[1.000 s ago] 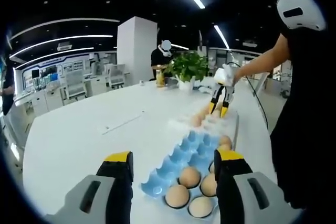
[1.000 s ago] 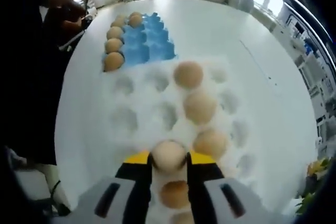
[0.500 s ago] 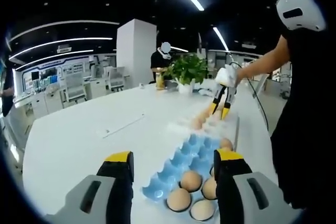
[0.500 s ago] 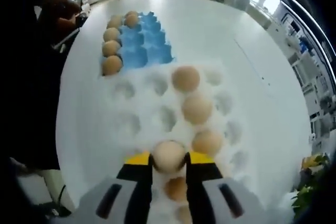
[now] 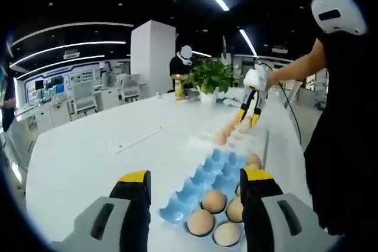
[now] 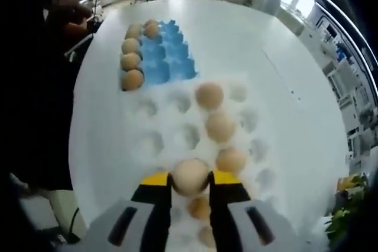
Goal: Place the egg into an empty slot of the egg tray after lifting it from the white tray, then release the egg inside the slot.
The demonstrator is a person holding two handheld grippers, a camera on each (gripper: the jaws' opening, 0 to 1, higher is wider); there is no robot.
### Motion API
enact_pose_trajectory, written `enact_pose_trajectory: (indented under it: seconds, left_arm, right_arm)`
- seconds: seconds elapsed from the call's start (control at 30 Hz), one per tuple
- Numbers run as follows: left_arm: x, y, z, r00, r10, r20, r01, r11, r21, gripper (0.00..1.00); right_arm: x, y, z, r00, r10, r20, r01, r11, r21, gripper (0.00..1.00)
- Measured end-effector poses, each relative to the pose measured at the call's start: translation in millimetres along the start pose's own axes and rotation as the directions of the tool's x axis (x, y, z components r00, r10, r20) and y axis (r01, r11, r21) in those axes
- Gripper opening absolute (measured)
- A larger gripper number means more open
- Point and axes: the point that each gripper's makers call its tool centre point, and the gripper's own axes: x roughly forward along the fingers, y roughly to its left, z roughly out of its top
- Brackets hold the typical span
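Observation:
In the right gripper view my right gripper [image 6: 190,180] is shut on a pale brown egg [image 6: 190,175], held above the near end of the white tray [image 6: 147,123]. Several brown eggs [image 6: 220,126] lie in that tray's right-hand slots. Beyond it sits the blue egg tray [image 6: 168,57], with several eggs [image 6: 132,79] along its left column and bare blue slots on the right. In the left gripper view my left gripper [image 5: 195,185] stands open over the near end of the blue egg tray [image 5: 220,166]. The right gripper [image 5: 250,116] shows there too, raised above the white tray [image 5: 251,137].
Everything rests on a big white round table [image 5: 88,151]. A potted green plant [image 5: 211,78] stands at its far edge. A person in dark clothes [image 5: 339,122] stands at the table's right side. A thin pale strip [image 5: 139,138] lies on the tabletop left of the trays.
My right gripper has risen with the egg, so the white tray looks smaller and farther below. The left gripper has stayed put.

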Motion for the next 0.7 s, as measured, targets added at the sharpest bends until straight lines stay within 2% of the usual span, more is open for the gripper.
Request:
enact_pose_trajectory:
  seconds: [0.27, 0.7]
  left_arm:
    - [-0.2, -1.2, -0.1, 1.000, -0.004, -0.002, 0.004, 1.000, 0.004, 0.61]
    - [-2.1, -2.5, -0.9, 1.000, -0.002, -0.005, 0.002, 1.000, -0.001, 0.61]
  right_arm:
    - [0.1, 0.9, 2.5, 1.000, 0.002, 0.000, -0.002, 1.000, -0.004, 0.24]
    - [8.7, 5.1, 42.4, 0.998, 0.024, 0.065, -0.021, 0.998, -0.055, 0.24]
